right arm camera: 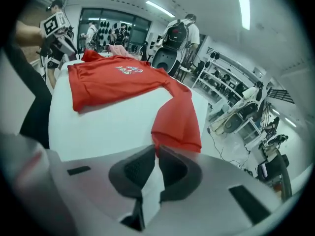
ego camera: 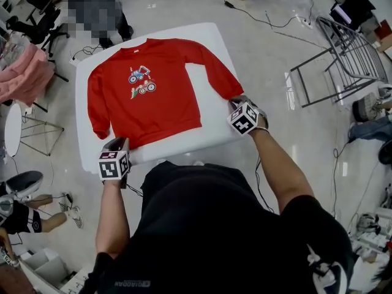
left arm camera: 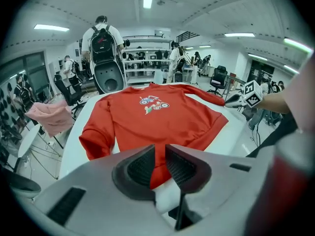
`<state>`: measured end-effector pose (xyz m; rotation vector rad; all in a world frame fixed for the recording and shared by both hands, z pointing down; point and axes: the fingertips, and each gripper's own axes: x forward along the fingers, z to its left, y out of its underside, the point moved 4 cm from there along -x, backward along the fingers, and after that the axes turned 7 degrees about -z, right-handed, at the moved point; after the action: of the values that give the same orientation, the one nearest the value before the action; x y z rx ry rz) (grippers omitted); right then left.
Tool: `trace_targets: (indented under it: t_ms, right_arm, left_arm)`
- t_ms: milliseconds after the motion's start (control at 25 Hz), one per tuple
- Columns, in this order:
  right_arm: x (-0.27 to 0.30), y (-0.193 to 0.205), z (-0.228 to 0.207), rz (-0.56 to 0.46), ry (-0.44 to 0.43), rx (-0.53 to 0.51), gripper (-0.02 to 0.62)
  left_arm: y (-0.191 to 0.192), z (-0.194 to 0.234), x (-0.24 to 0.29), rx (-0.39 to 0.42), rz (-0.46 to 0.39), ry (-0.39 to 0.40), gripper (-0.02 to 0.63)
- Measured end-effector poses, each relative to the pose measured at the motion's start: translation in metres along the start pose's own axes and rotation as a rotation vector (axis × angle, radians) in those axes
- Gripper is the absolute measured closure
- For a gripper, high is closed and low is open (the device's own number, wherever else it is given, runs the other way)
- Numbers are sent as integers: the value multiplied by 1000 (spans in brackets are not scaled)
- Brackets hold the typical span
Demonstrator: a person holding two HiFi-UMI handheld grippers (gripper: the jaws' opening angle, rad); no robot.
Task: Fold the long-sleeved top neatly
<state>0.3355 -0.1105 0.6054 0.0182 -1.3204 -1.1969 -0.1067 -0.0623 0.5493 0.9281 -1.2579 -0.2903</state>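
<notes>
While the red long-sleeved top (ego camera: 147,97) lies flat and face up on the white bench (ego camera: 211,130), the person stands at its hem end with a tool in each hand. The left gripper (left arm camera: 160,149) hangs over the near left corner of the hem (left arm camera: 209,134), its fingers apart with nothing clamped, a strip of red showing through the gap. The right gripper (right arm camera: 156,149) sits at the cuff (right arm camera: 179,136) of the sleeve that angles out toward the bench's right edge. Its fingers are all but together, and I see no cloth nipped between them. To my eye this is soft, light knit: it will droop, crease and slide over the smooth top if dragged. The ribbed cuff and hem band look like the firmest places to pinch, with the rest lifted clear rather than pulled.
</notes>
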Motion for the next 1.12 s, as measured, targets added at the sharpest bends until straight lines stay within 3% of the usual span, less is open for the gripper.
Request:
trace_targets:
  t_ms: [280, 440, 520, 560, 720, 880, 1000, 1120]
  right_arm:
    - [6, 4, 3, -1, -5, -6, 566]
    - [4, 5, 2, -9, -38, 62, 542]
    - [-2, 5, -1, -46, -74, 165, 460]
    - [-6, 5, -4, -76, -86, 232, 454]
    - [-23, 16, -33, -166, -44, 468, 468]
    - [-14, 40, -76, -209, 41, 811, 479]
    - [1, 57, -86, -195, 19, 1009, 439]
    - [8, 61, -84, -200, -27, 1093, 444]
  left_arm:
    - [-4, -3, 0, 10, 12, 3, 541]
    - [-7, -5, 4, 17, 16, 8, 541]
    - [-9, -5, 5, 16, 13, 11, 541]
    - [-10, -5, 6, 16, 10, 11, 541]
    - [-11, -3, 5, 8, 6, 7, 541]
    - [-9, -4, 5, 1, 7, 10, 541]
    - [-11, -6, 3, 8, 4, 9, 541]
    - [-10, -1, -1, 5, 5, -4, 541]
